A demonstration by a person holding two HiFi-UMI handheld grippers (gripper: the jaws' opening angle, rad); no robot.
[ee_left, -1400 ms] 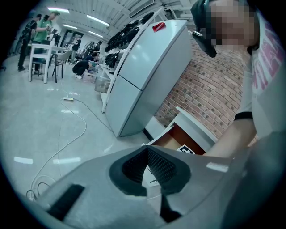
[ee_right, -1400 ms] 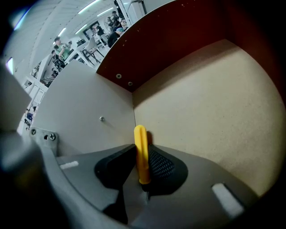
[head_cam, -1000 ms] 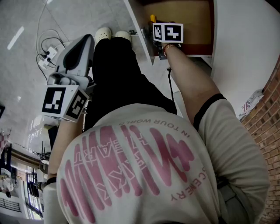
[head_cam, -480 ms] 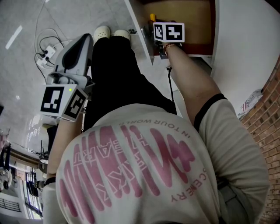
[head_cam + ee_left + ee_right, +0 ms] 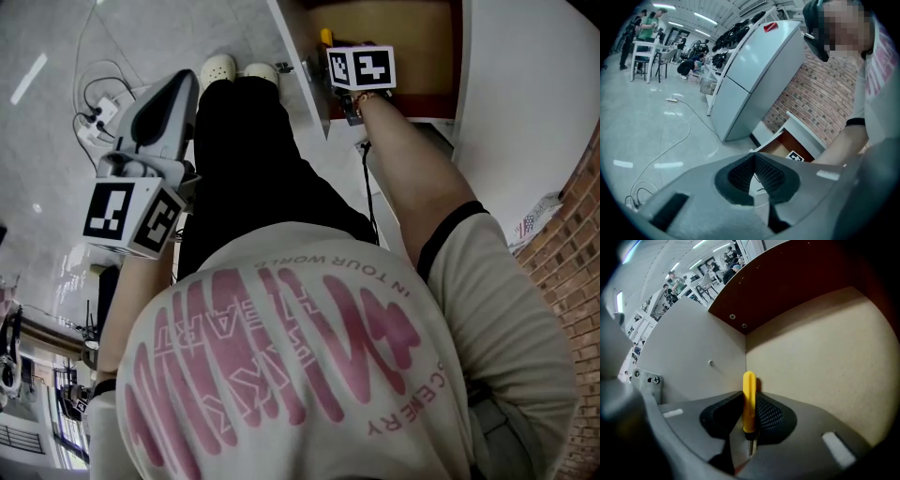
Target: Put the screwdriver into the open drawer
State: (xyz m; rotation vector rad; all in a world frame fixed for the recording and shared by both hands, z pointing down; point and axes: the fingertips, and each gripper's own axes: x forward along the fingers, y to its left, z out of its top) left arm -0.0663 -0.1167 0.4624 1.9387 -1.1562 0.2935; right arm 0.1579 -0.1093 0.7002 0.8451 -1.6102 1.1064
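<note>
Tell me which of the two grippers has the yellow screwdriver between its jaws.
The right gripper, down in the drawer: its jaws are closing with the screwdriver between them. The left gripper holds nothing.

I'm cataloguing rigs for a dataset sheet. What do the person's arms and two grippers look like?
The left gripper and right gripper have pale grey shells, dark ribbed pads and a white cube of black square markers. The right arm wears a short pale sleeve with a dark cuff. The right jaws are closing around the yellow screwdriver.
</note>
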